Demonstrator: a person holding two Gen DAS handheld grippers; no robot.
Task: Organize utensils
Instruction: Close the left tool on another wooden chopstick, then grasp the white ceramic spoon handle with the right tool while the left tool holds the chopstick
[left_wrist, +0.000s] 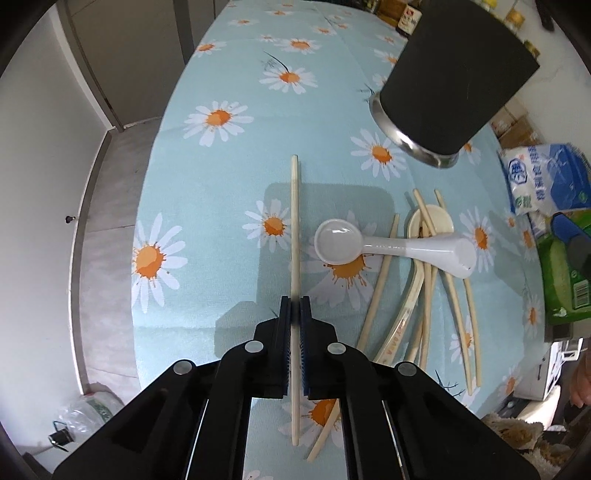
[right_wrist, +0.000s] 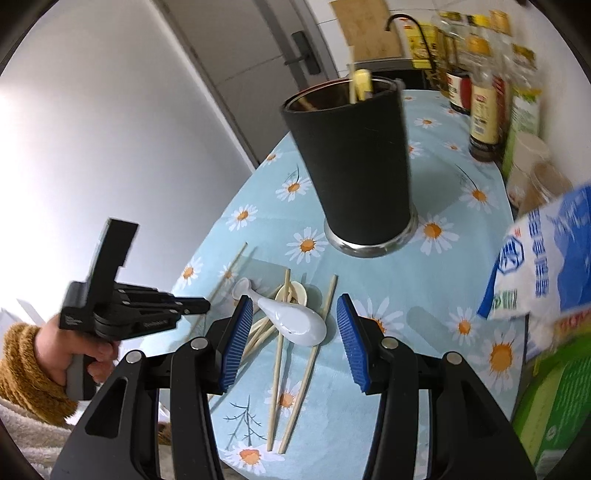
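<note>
Pinching one chopstick, left claw; bag lettering unreadable.

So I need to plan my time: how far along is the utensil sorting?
Early on. Done: a few utensils already stand in the black holder. In hand: the left gripper is shut on one chopstick; the right gripper is open above the pile. Left: the white spoon, a cream spoon and several loose chopsticks lie on the daisy tablecloth.
</note>
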